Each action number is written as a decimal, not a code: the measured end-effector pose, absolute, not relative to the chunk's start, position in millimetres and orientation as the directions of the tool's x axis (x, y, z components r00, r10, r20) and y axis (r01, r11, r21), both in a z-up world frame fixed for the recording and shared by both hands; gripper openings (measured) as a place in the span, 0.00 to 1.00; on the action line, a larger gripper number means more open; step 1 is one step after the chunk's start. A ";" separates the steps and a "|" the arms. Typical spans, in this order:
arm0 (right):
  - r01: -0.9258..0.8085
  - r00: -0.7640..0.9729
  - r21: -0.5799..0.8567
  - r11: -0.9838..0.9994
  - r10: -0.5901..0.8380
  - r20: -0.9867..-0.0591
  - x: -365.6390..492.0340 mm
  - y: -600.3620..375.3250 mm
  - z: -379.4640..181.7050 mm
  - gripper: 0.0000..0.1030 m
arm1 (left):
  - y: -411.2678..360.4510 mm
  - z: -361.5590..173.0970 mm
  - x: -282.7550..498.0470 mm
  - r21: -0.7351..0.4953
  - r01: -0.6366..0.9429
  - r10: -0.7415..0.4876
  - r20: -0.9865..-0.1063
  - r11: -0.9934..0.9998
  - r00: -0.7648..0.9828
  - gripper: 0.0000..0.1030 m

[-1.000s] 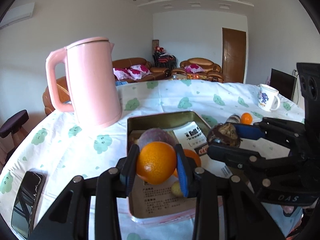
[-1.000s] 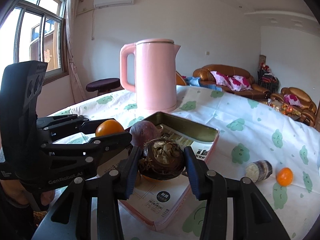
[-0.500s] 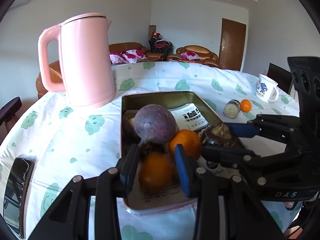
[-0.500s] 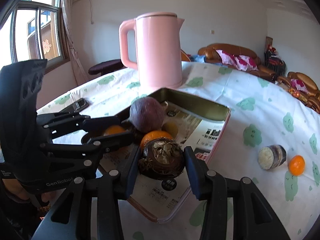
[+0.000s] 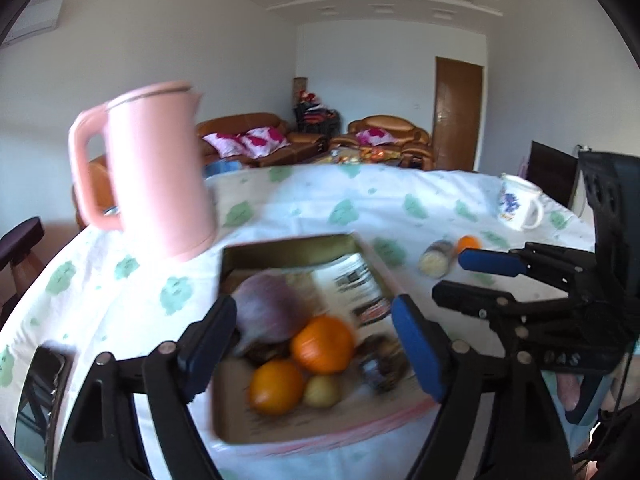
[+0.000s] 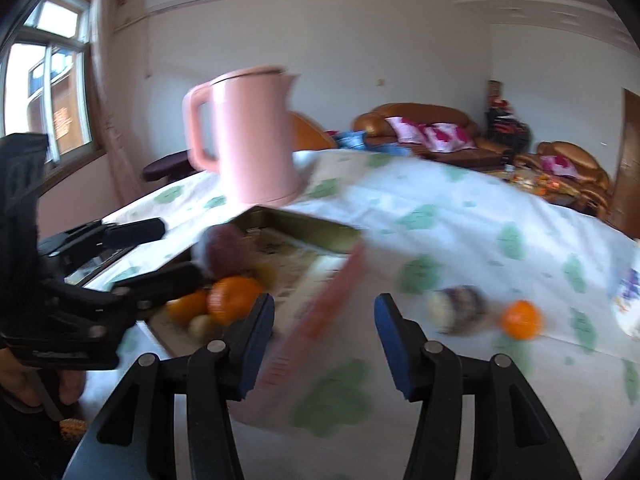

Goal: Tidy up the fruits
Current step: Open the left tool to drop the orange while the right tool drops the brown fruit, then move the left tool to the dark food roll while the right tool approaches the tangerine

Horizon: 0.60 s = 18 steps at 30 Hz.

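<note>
Both hand-held grippers empty, left [image 5: 314,354] just sprung wide over the tin [image 5: 288,246] of fruit, right [image 6: 324,346] half open; swing right toward the small orange [image 6: 520,319] near the worktop's far-right edge, approach low, close gently.

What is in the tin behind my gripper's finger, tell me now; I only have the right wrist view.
Observer: A dark brown fruit lies in the tin, just right of an orange.
Operator: Report what lies left of the tin.
Observer: A dark phone lies flat near the edge of the tablecloth.
Operator: Describe the mug at my right edge.
Observer: The white mug stands upright, with its handle to the right in the left wrist view.
</note>
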State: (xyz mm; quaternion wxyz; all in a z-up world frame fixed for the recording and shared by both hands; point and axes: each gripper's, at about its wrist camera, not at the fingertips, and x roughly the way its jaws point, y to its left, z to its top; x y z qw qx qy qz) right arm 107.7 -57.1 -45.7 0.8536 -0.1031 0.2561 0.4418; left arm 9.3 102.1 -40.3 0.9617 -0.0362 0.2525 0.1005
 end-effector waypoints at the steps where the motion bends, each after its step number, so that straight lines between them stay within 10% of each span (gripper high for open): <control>1: -0.783 0.506 0.049 0.620 0.681 -0.529 116.4 -69.4 -43.9 0.53 | 95.2 -37.1 13.8 -0.024 -0.199 0.163 -0.486 0.980 0.859 0.89; 18: -0.520 0.639 0.098 0.848 0.462 -0.615 227.1 -138.9 -59.1 0.53 | 28.1 -27.5 130.3 -0.100 -0.211 0.126 -0.537 0.972 0.834 0.96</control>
